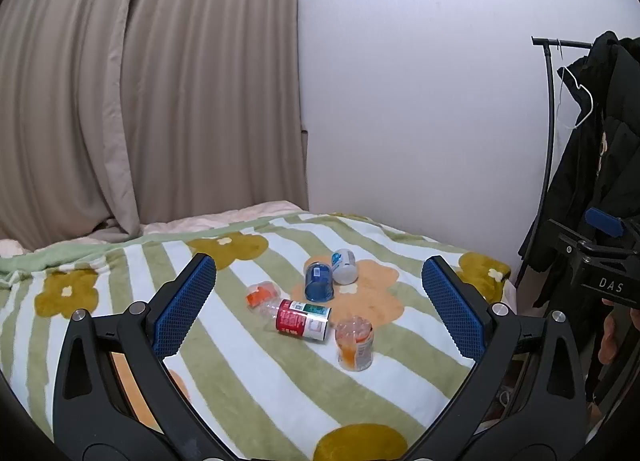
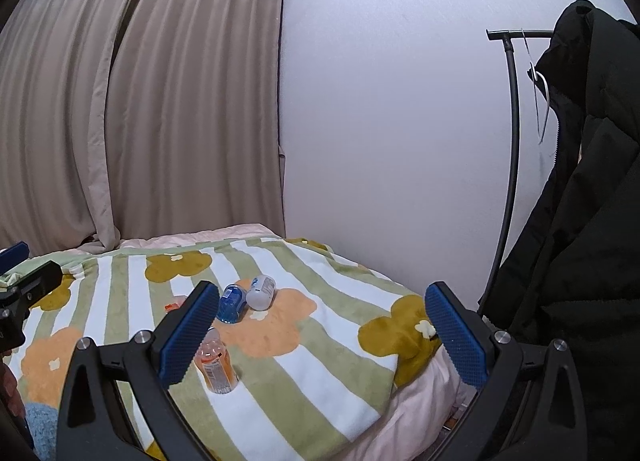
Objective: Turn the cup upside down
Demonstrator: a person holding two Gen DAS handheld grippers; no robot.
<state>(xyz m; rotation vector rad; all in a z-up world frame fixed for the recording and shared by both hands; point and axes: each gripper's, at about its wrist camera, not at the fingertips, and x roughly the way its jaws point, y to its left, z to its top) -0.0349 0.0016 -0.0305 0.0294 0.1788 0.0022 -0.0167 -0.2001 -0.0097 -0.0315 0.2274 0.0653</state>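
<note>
Standing mouth-up on the blanket (image 1: 248, 373), the orange cup (image 1: 354, 345) is seemingly the one to flip, though the distorted view leaves that unsure. Just beside it lies a red can (image 1: 305, 319), with a blue cup (image 1: 319, 281) and a white cup (image 1: 344, 265) tipped over beyond the can. Left claw (image 1: 320, 307) and right claw (image 2: 322, 335) both gape wide, gripping nothing, well short of the orange cup. Nothing looks done yet: reaching, grasping and turning all remain.
</note>
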